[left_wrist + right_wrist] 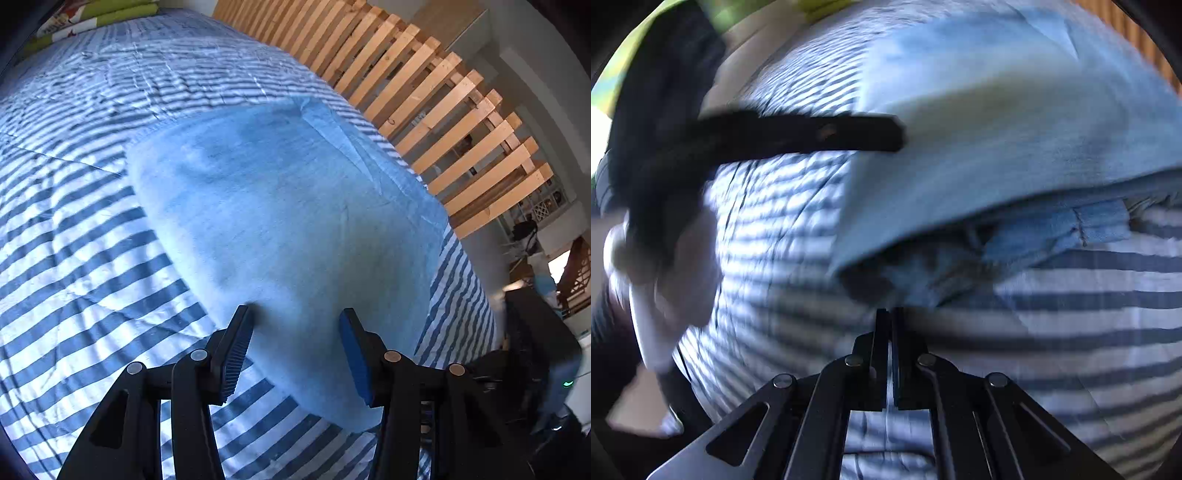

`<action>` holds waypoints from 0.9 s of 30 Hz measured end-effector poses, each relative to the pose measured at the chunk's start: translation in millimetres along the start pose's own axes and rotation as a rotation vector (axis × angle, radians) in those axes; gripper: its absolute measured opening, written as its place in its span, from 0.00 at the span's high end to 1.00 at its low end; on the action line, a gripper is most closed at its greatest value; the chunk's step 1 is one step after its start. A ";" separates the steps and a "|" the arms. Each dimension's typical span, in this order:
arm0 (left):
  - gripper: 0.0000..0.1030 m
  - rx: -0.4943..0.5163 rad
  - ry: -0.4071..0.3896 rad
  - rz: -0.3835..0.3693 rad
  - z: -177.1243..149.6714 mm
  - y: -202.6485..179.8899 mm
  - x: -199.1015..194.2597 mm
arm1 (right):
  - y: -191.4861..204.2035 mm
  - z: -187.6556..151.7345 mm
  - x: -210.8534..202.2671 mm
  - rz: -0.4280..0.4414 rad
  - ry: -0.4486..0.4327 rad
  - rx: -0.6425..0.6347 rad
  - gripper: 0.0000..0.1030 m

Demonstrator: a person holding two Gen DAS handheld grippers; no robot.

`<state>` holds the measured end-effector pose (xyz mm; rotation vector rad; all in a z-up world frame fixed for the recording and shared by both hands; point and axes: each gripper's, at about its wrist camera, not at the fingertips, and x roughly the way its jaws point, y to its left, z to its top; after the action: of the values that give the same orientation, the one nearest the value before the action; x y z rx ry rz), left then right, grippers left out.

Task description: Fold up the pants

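We see the pants [280, 221] lying on the striped bed [74, 258], stretching away from our left gripper [295, 317], jaws released astride them; right gripper [890, 314] clenched empty, just beside their near edge.

Bed [74, 258] carried a blue-and-white striped quilt, creased, spread across its top. Light blue pants [288, 206] lay directly on the quilt, folded over, near the slatted-rail side. Green folded bedding [92, 14] sat at the far end of the bed.
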<state>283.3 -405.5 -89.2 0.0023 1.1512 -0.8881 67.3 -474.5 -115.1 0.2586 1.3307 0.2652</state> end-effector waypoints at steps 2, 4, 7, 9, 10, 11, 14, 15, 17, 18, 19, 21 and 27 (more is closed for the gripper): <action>0.49 -0.021 -0.023 0.018 -4.5 5.7 -13.3 | -1.5 -2.2 -26.8 0.028 -0.054 0.008 0.97; 0.49 -0.067 -0.035 0.028 -9.2 15.4 -28.6 | -9.9 1.1 -63.3 -0.002 -0.138 0.022 0.93; 0.43 -0.149 -0.050 0.033 -9.7 28.3 -45.6 | -33.7 17.9 -117.7 -0.106 -0.296 0.064 0.58; 0.36 -0.190 -0.057 0.032 -4.8 31.8 -49.8 | -52.9 39.3 -141.6 -0.181 -0.388 0.105 0.38; 0.33 -0.208 -0.056 0.020 -2.1 32.3 -48.8 | -65.1 54.4 -150.6 -0.226 -0.430 0.096 0.29; 0.33 -0.221 -0.048 0.011 1.0 32.3 -46.7 | -74.1 64.9 -153.6 -0.246 -0.440 0.081 0.19; 0.32 -0.221 -0.029 0.024 10.8 25.9 -31.2 | -108.7 110.3 -144.2 -0.378 -0.380 0.091 0.18; 0.32 -0.236 -0.022 0.024 14.2 24.7 -24.3 | -120.1 124.8 -137.8 -0.405 -0.354 0.104 0.18; 0.31 -0.285 -0.010 0.015 17.3 29.6 -14.2 | -140.2 142.9 -128.5 -0.390 -0.295 0.107 0.18; 0.31 -0.313 -0.005 0.019 17.2 33.7 -9.5 | -147.3 149.1 -119.6 -0.393 -0.252 0.106 0.18; 0.31 -0.318 -0.004 0.025 18.0 35.7 -8.1 | -150.5 149.3 -113.9 -0.423 -0.232 0.116 0.18; 0.31 -0.276 -0.019 0.055 27.2 42.0 -12.0 | -149.9 139.3 -111.1 -0.451 -0.236 0.176 0.18; 0.23 -0.302 -0.037 0.088 77.5 86.5 -7.4 | -151.3 47.5 -124.9 -0.314 -0.324 0.461 0.18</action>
<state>395.8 -376.2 -85.6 -0.2085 1.2319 -0.6278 92.9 -660.4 -40.8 0.4525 1.0765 -0.3431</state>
